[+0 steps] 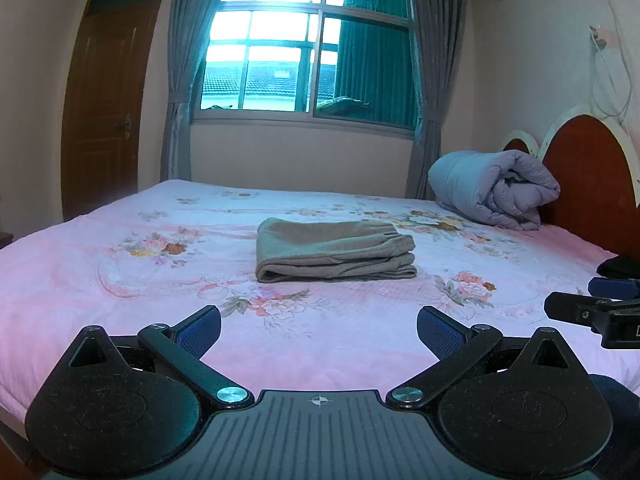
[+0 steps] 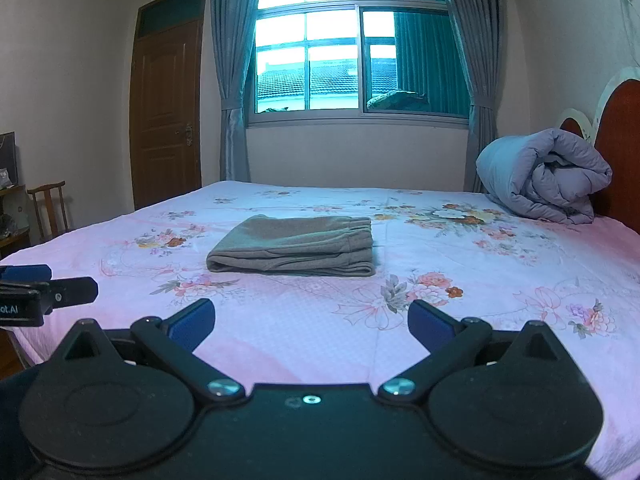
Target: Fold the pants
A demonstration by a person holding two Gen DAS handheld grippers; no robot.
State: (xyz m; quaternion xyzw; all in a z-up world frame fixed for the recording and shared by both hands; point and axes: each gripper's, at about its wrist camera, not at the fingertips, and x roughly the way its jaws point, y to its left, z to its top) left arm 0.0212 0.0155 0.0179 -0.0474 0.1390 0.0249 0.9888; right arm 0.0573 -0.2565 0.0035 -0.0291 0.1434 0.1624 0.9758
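Grey-brown pants (image 1: 334, 252) lie folded into a compact stack in the middle of the bed (image 1: 120, 280), with the waistband on top toward the right. The right wrist view shows the same folded pants (image 2: 294, 250). My left gripper (image 1: 319, 330) hovers over the near part of the bed, well short of the pants, open and holding nothing. My right gripper (image 2: 311, 320) is likewise open with nothing in it, also back from the pants. Each gripper shows at the edge of the other's view: the right gripper (image 1: 600, 308) and the left gripper (image 2: 48, 288).
The bed has a pink floral sheet. A rolled grey-blue quilt (image 1: 492, 188) rests against the red headboard (image 1: 588, 172) at the far right. A dark item (image 1: 620, 266) lies at the right edge. A wooden chair (image 2: 48, 208) stands left of the bed, near a door (image 2: 168, 112).
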